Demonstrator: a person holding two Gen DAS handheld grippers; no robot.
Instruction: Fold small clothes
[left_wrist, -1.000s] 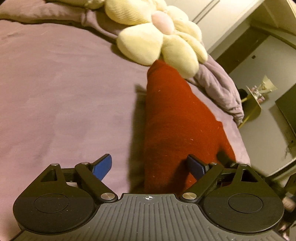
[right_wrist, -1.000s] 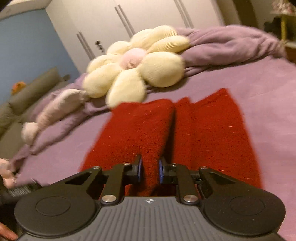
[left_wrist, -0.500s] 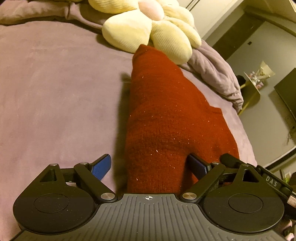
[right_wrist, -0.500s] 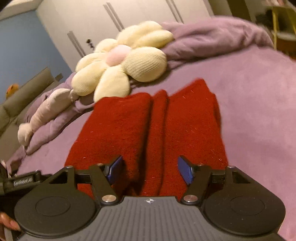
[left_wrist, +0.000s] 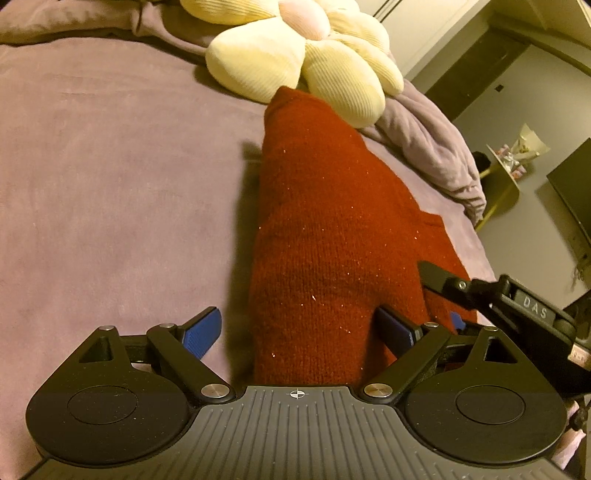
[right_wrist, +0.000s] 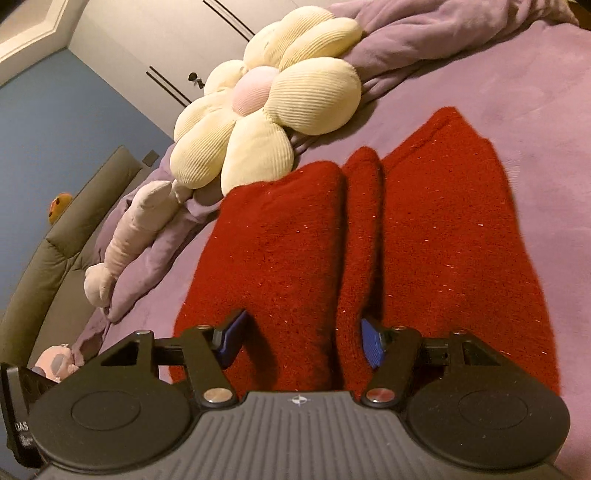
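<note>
Red knit garment (right_wrist: 295, 240) (one), three lengthwise folds; one flower cushion (right_wrist: 266, 110).

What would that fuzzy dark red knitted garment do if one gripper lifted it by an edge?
The fuzzy dark red knitted garment would probably droop and unfold: it lies in soft rounded folds on the purple bedspread. Its thick knit looks grippy, so unlikely to slip.
</note>
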